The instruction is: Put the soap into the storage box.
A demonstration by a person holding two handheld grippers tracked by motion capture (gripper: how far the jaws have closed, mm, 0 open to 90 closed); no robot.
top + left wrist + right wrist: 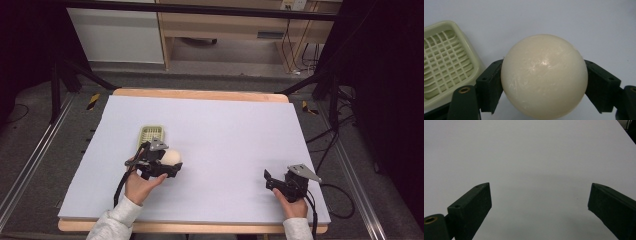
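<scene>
A lavender mat [225, 130] covered the table. Near its left side lay a pale green tray [151, 135], just far-left of the left gripper [172, 167], whose jaws were clamped on a cream ball [544, 76]. The right gripper [270, 180] waited wide open, empty, well apart at the near right.

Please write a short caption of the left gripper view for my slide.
Left gripper fingers clamp a cream ball beside a pale green grid tray.
</scene>
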